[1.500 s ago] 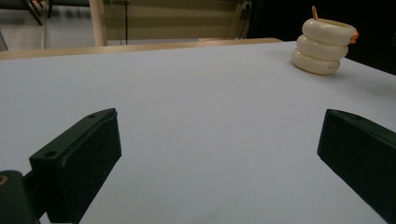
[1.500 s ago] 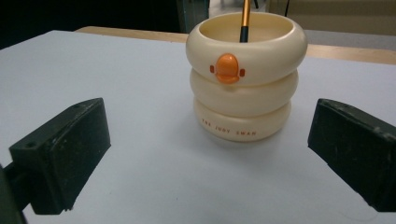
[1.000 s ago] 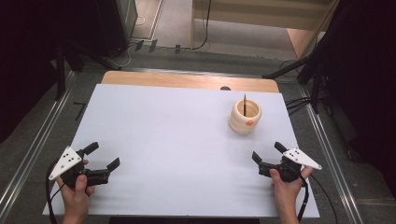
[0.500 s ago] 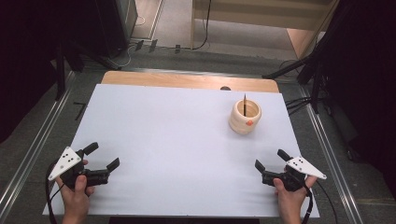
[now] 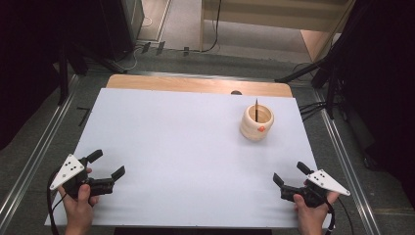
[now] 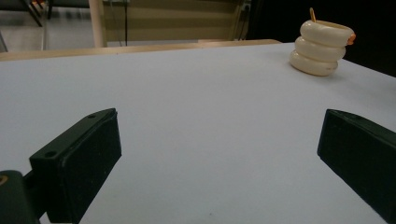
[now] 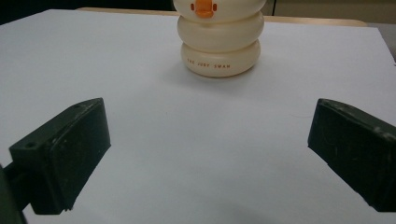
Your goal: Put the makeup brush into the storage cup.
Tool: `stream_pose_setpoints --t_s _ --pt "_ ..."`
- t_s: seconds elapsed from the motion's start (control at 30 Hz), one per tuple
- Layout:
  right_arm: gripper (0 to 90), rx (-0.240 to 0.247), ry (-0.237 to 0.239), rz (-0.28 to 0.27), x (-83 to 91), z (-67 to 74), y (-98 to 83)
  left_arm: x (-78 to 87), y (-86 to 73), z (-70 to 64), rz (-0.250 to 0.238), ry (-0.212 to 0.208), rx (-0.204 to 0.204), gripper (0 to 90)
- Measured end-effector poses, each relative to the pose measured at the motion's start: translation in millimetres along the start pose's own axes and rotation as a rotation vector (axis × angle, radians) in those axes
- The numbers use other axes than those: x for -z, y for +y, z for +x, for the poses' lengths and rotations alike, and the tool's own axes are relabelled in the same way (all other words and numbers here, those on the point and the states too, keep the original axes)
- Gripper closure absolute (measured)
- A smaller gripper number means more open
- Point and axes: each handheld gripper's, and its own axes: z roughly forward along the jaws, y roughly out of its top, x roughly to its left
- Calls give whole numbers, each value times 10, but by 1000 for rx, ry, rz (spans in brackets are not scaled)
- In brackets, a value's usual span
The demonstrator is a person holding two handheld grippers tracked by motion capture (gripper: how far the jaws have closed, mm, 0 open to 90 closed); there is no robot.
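A cream ringed holder (image 5: pixel 257 122) with an orange beak stands upright on the white table top (image 5: pixel 186 147) at the back right, a thin dark stick poking out of it. It sits far off at the upper right in the left gripper view (image 6: pixel 320 49) and straight ahead in the right gripper view (image 7: pixel 219 39). My left gripper (image 5: pixel 106 164) rests open near the front left corner, nothing between its jaws. My right gripper (image 5: pixel 290 173) is open near the front right corner, well short of the holder, also with nothing in it.
A strip of wooden table edge (image 5: pixel 195 84) runs behind the white sheet. Metal rails (image 5: pixel 44 142) flank the table on both sides. Cables and stand legs (image 5: pixel 313 73) lie on the floor beyond the far edge.
The right hand has drawn its gripper back toward the front edge and a little to the right. The left gripper has stayed put.
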Motion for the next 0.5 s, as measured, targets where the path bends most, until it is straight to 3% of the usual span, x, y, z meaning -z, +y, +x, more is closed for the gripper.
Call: stream_pose_setpoints --t_s 0.2,0.33,0.5 --pt "0 3 -9 -3 68 -40 -13 10 1 7 -5 2 0 5" --pt "0 -32 -11 -12 106 -117 -30 16 1 14 -6 3 2 5" --pt "0 -28 1 -2 95 -98 -32 13 3 7 -8 1 2 5"
